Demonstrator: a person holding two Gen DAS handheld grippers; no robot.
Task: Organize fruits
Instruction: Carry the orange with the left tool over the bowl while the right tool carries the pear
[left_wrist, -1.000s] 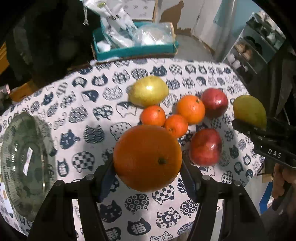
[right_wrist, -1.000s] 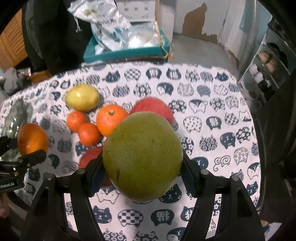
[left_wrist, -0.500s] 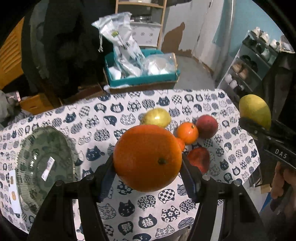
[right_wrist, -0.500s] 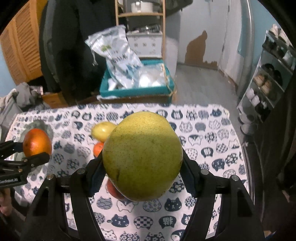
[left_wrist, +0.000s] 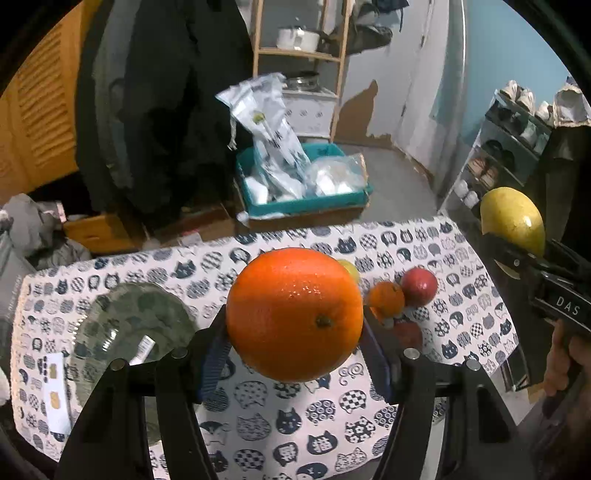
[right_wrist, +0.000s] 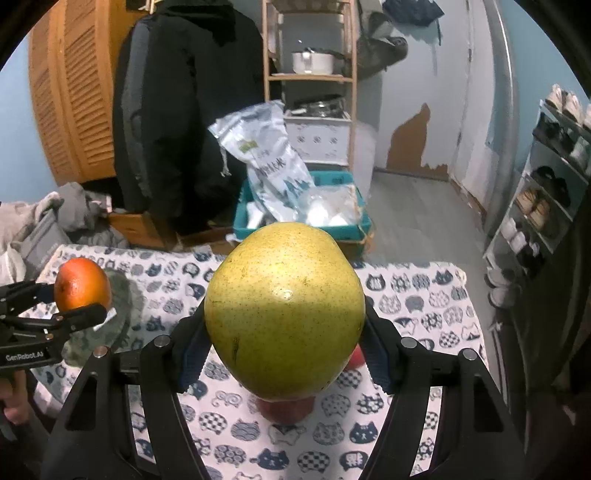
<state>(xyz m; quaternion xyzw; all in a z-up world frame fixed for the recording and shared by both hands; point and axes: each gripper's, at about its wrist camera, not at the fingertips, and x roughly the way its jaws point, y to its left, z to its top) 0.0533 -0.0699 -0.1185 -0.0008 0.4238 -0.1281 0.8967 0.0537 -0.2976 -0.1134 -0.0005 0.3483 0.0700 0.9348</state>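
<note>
The left gripper (left_wrist: 295, 332) is clamped on a large orange (left_wrist: 294, 314), holding it in the air above the table (left_wrist: 258, 413) with its cat-print cloth, and the glass bowl (left_wrist: 122, 332) sits on the cloth at about 9 o'clock from the orange. The right gripper (right_wrist: 284, 339) grips a yellow-green pear (right_wrist: 284, 310) the same way, raised over the table. On the cloth at 3 o'clock from the orange lie a small tangerine (left_wrist: 386, 299) and a red apple (left_wrist: 419, 287), touching each other.
</note>
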